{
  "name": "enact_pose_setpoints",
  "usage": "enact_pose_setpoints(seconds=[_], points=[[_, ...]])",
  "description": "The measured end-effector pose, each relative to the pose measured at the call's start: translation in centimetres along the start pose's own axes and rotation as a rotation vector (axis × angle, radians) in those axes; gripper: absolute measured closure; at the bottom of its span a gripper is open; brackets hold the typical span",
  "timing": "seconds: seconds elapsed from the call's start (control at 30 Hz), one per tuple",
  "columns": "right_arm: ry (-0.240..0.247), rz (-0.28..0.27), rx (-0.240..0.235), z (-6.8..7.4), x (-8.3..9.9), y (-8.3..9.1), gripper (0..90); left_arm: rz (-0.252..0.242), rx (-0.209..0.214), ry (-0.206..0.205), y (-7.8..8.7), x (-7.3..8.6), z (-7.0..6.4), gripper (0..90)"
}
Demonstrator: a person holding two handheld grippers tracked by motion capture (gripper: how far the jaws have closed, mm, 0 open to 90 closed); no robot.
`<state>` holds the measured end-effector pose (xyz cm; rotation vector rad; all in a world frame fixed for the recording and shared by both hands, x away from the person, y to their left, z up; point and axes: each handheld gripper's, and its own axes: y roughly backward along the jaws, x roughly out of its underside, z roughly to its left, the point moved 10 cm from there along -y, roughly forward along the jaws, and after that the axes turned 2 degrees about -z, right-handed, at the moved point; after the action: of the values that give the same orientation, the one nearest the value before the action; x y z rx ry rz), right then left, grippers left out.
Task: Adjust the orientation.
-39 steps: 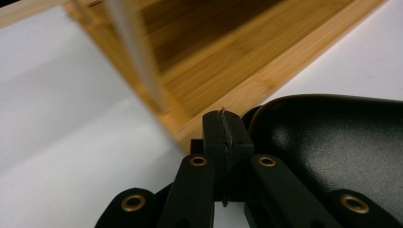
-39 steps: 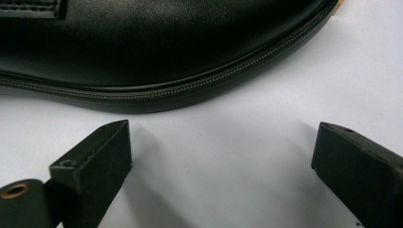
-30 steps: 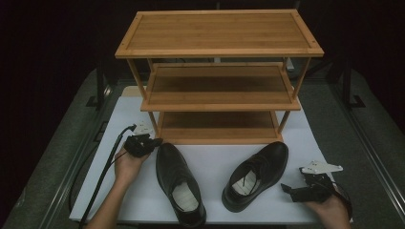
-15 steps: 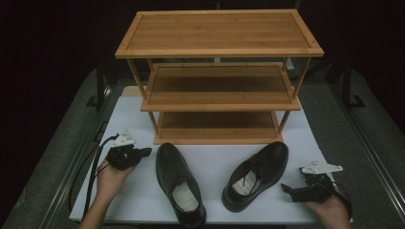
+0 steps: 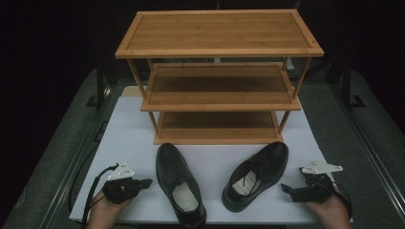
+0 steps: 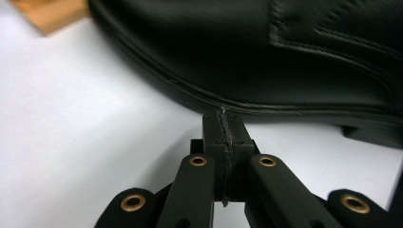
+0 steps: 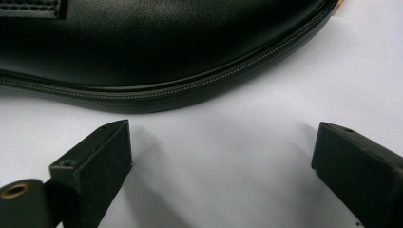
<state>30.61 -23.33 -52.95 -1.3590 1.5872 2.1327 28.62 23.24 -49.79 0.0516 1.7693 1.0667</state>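
Two black leather shoes lie on the white mat [image 5: 129, 138] in front of a three-tier wooden shoe rack [image 5: 219, 76]. The left shoe [image 5: 179, 183] [image 6: 266, 52] points away from me; the right shoe [image 5: 255, 174] [image 7: 157, 47] lies angled toward the rack. My left gripper [image 5: 145, 182] [image 6: 223, 114] rests low on the mat just left of the left shoe, jaws pressed together with nothing between them, its tip nearly at the shoe's sole edge. My right gripper [image 5: 285, 188] [image 7: 221, 152] sits right of the right shoe's heel, jaws wide apart and empty.
The rack's three shelves are bare. A black cable [image 5: 81, 195] trails from the left gripper along the mat's left edge. Dark grey table surface [image 5: 367, 129] surrounds the mat, with black stands at both back sides.
My left gripper has drawn back toward me and down the mat, from beside the rack's front left leg to beside the left shoe's middle. The right gripper has stayed put.
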Motion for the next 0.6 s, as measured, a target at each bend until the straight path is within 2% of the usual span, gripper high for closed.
enact_pose_setpoints(seconds=[0.2, 0.6], points=[[0.0, 0.0, -0.001, 0.0, 0.0, 0.0, 5.7, 0.027, 0.005, -0.035, -1.1, -0.2, -0.5, 90.0], [-0.003, 0.001, 0.0, 0.0, 0.0, 0.0, 5.6, 0.032, -0.003, -0.054, -2.3, -0.9, -0.2, 90.0]])
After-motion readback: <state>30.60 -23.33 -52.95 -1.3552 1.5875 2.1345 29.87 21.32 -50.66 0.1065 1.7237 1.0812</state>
